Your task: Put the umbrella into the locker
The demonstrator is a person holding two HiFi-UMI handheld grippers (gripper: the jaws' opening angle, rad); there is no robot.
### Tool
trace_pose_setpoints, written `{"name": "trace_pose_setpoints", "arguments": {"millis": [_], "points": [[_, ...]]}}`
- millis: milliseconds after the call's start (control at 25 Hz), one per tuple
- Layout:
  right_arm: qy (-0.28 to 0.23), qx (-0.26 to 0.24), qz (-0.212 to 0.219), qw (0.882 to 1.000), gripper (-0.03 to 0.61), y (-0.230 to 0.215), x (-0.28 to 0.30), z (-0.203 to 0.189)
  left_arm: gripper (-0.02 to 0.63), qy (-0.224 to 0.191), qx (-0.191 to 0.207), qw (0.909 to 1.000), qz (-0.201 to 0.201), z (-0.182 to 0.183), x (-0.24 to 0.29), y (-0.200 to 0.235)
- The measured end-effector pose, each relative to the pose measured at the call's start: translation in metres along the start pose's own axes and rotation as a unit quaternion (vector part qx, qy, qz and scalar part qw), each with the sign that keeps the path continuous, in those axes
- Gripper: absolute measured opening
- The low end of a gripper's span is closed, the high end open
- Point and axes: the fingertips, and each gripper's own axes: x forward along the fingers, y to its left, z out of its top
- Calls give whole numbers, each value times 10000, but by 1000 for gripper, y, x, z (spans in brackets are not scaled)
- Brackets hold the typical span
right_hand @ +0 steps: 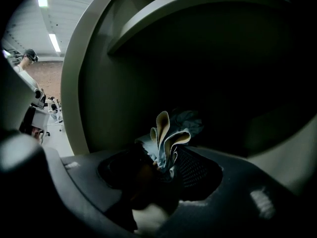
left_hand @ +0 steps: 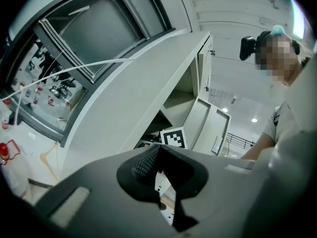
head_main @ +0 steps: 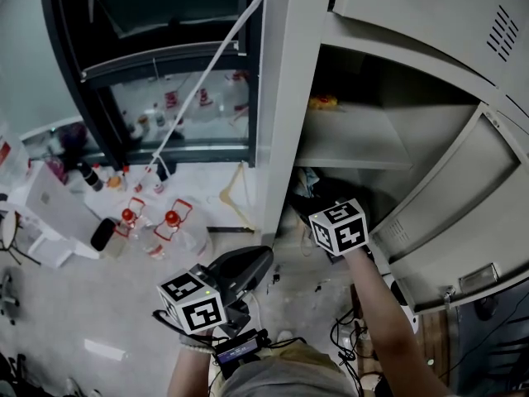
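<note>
**Head view.** A tall grey metal locker (head_main: pixel 289 98) stands with its door (head_main: pixel 463 197) swung wide. The right tool (head_main: pixel 322 209) reaches into the dark lower compartment under the inner shelf (head_main: pixel 347 143). The right forearm (head_main: pixel 388 313) runs straight out from the lower right, and the tool dips a little below level. A bluish bundle at the compartment's mouth looks like the folded pale-blue and beige fabric umbrella (head_main: pixel 307 180). The left tool (head_main: pixel 261 260) is held low and close to the body, pointing level towards the locker and taking no part.

**Left gripper view.** The left tool (left_hand: pixel 157 153) has its jaws together with nothing between them. Past them stand the locker's side wall (left_hand: pixel 148 83) and open door, with the other tool's marker cube at the opening.

**Right gripper view.** The right tool (right_hand: pixel 161 170) is clamped on the umbrella (right_hand: pixel 166 135). Its folded fabric edges stand up between the jaws and lie against the meshed pad. Around it is the locker's shadowed interior, with the underside of the shelf overhead, so the umbrella is already inside the opening but carried, not set down.

The step in hand seems to be the placing itself. The next move probably calls for carrying the umbrella deeper and lower until it rests on the compartment floor. Then the jaws part and the tool draws straight back, without snagging the loose fabric.
</note>
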Motion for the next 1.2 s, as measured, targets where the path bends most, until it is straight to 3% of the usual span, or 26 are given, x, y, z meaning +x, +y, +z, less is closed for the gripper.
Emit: {"name": "trace_pose_setpoints", "arguments": {"millis": [360,560,680,1200], "points": [[-197,126,-161,9996,232,1,-28,1,11,40,291,9996,3,5,-3,-3],[-591,243,-530,9965,60,3,-57,7,11,54,419,9991,-43,8,-4,-3],[-807,355,-799,9929,1,3,-76,10,11,50,577,9982,-131,10,-4,-8],[-1252,632,-1389,9803,0,36,-146,4,11,294,1283,9907,-339,13,-9,-23]]}}
